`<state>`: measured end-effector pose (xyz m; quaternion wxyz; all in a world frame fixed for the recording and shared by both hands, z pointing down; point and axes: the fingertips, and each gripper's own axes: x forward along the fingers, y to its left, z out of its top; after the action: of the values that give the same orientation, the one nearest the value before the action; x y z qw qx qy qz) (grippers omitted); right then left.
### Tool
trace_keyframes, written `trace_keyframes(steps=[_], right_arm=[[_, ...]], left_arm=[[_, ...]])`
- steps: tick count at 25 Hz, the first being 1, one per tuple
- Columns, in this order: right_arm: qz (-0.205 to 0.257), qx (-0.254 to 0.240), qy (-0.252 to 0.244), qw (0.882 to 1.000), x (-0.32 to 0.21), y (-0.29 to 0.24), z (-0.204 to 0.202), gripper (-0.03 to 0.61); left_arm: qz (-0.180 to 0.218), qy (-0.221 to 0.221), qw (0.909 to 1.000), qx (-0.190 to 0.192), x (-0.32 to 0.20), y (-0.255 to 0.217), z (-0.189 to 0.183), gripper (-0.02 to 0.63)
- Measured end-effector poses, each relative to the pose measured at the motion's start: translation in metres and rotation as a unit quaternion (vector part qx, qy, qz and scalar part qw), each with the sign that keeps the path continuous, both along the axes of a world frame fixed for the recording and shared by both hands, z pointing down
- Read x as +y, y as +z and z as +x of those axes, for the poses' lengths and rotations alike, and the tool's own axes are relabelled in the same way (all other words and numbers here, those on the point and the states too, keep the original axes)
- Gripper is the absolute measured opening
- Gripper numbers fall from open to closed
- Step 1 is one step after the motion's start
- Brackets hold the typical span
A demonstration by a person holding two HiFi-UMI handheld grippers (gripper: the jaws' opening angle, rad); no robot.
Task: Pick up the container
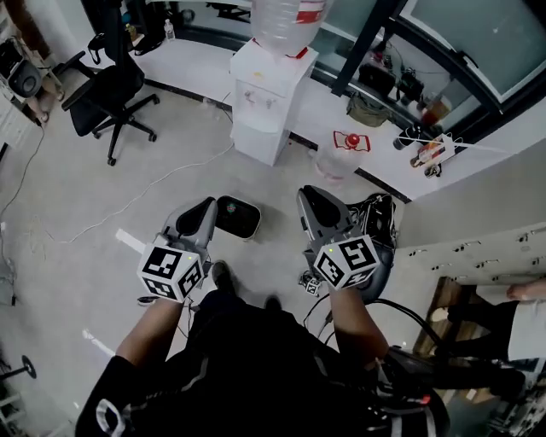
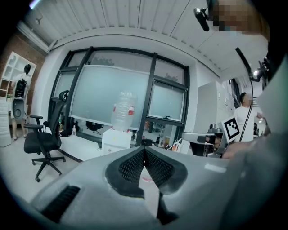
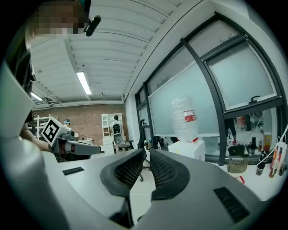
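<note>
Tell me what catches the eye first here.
The left hand-held gripper and right hand-held gripper, each with a marker cube, fill the middle of the head view. Between their tips a small white-rimmed container sits on the floor. Beyond it, at top centre, stands a white water dispenser with an upturned bottle.

Matt plastic, rubbery pads, smooth floor

Shells of the left gripper (image 2: pixel 144 149) and right gripper (image 3: pixel 147 153) are matt grey plastic, with black rough-meshed pads (image 2: pixel 132 167); the bottle (image 1: pixel 286 21) is clear plastic, the dispenser (image 1: pixel 264 102) smooth white, the floor (image 1: pixel 68 205) faintly glossy.
</note>
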<state>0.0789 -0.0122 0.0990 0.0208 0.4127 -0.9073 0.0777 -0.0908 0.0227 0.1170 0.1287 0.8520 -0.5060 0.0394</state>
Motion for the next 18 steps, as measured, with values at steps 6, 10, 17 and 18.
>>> trace_keyframes(steps=[6,10,17,18], right_arm=[[-0.043,-0.006,0.021,0.999,-0.032,0.045,-0.024,0.012],[-0.084,0.006,0.037,0.996,-0.047,0.097,-0.032,0.012],[-0.136,0.006,0.051,0.989,-0.071,0.185,-0.025,0.015],[-0.144,0.004,0.051,0.988,-0.073,0.199,-0.023,0.017]], left_arm=[[-0.026,0.03,0.9992,0.01,-0.042,0.028,-0.02,0.009],[-0.052,0.069,0.9962,0.01,-0.066,0.064,-0.021,0.009],[-0.089,0.088,0.992,0.011,-0.097,0.141,-0.002,0.009],[-0.092,0.088,0.9918,0.008,-0.1,0.153,0.001,0.009]])
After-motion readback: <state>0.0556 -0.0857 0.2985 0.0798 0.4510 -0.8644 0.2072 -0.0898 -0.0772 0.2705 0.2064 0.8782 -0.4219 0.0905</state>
